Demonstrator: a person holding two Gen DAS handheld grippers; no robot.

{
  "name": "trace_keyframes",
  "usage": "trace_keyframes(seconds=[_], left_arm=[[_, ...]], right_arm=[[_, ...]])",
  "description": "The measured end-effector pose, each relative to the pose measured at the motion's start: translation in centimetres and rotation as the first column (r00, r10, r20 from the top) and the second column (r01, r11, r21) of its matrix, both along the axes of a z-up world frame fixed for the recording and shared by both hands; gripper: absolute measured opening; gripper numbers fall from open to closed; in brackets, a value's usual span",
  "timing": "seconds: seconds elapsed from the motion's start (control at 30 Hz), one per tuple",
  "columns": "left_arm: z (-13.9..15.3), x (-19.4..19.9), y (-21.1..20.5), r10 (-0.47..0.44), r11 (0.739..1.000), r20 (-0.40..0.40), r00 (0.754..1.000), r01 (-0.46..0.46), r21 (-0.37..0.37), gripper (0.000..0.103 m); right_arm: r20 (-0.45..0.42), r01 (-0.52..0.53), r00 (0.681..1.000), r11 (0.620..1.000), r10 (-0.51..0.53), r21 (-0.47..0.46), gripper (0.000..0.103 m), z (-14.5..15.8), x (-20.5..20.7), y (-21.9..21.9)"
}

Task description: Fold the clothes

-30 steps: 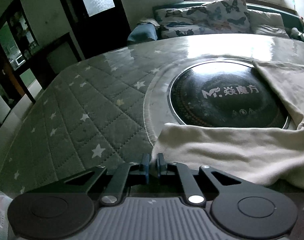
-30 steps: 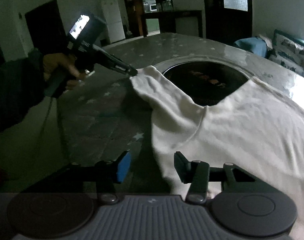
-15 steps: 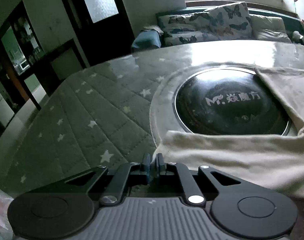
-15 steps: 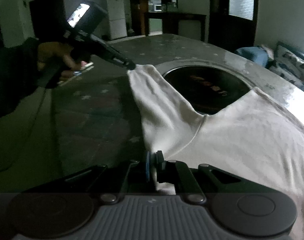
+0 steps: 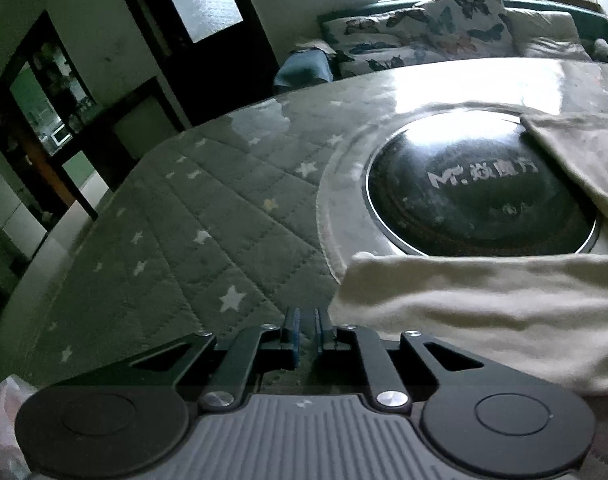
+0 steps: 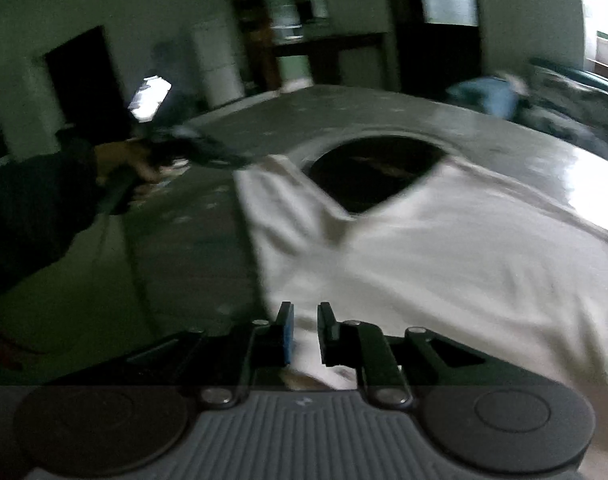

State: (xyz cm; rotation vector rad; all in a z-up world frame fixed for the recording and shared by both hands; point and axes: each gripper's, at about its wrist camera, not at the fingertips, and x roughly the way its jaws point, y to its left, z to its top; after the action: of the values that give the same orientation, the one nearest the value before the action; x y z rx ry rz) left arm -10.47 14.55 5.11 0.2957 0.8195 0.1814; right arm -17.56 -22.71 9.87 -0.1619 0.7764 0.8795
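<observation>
A cream shirt (image 6: 444, 260) lies spread on the table, one sleeve (image 5: 484, 312) stretched across the front of a round black hotplate (image 5: 480, 188). My left gripper (image 5: 306, 332) sits just left of the sleeve's end; its jaws are opening, and only the green cover shows in the narrow gap. In the blurred right wrist view the left gripper (image 6: 223, 156) touches the sleeve tip. My right gripper (image 6: 306, 328) has the shirt's near edge bunched between its fingers; its jaws are opening slightly, with cloth filling the gap.
A green quilted cover with stars (image 5: 183, 240) spreads over the table to the left. A person's hand (image 6: 127, 160) and dark sleeve (image 6: 35, 208) hold the left gripper. A sofa with butterfly pillows (image 5: 424, 36) stands beyond the far edge.
The right gripper closed on the shirt's near edge, then swung with it, blurring its view. The left jaws parted a little and the sleeve corner now lies just right of them.
</observation>
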Motion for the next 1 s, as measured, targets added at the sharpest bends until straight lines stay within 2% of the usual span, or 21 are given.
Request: trace_keyframes(seconds=[0.1,0.17,0.3,0.4,0.53,0.7,0.83,0.9,1.0], left_arm=[[1.1,-0.5,-0.3,0.007,1.0,0.031,1.0,-0.007,-0.013,0.011],[1.9,-0.9,-1.3,-0.015,1.0,0.052,0.999,0.016,-0.024,0.011],[3.4,-2.5,-5.5,-0.149,0.988,0.088,0.985,0.153,-0.034,0.017],[4.1,-3.5,-9.2,-0.269,0.959,0.096,0.958,0.275,-0.062,0.018],[3.9,-4.9,-14.6,-0.431,0.891,0.094,0.897,0.44,-0.112,0.018],[2.8,-6.6,-20.9,-0.608,0.774,0.085,0.789,0.613,-0.158,0.018],[1.7,-8.3,-23.9,-0.699,0.695,0.078,0.711,0.701,-0.157,0.02],[1.2,-9.0,-24.3,-0.728,0.665,0.061,0.683,0.726,-0.176,0.02],[0.1,-10.1,-24.7,-0.76,0.638,0.029,0.65,0.753,-0.162,0.02]], right_arm=[[0.003,0.106,0.994,0.992,-0.106,-0.062,0.013,-0.4,0.4,-3.1],[-0.017,0.134,0.991,0.988,-0.136,-0.079,0.013,-1.0,0.4,-4.4],[-0.022,0.105,0.994,0.987,-0.109,-0.125,0.013,-1.9,-0.9,-4.7],[-0.038,0.068,0.996,0.984,-0.075,-0.164,0.013,-2.7,-2.0,-4.2],[-0.031,0.037,0.999,0.982,-0.043,-0.183,0.013,-2.2,-3.4,-4.3],[0.008,0.106,0.994,0.986,-0.106,-0.13,0.013,-0.8,-3.1,-5.0],[0.012,0.164,0.986,0.981,-0.164,-0.106,0.013,-1.4,-1.6,-4.7],[-0.003,0.16,0.987,0.982,-0.161,-0.096,0.013,-2.1,-1.2,-4.3],[-0.009,0.137,0.99,0.985,-0.139,-0.109,0.018,-3.0,-1.5,-3.8]])
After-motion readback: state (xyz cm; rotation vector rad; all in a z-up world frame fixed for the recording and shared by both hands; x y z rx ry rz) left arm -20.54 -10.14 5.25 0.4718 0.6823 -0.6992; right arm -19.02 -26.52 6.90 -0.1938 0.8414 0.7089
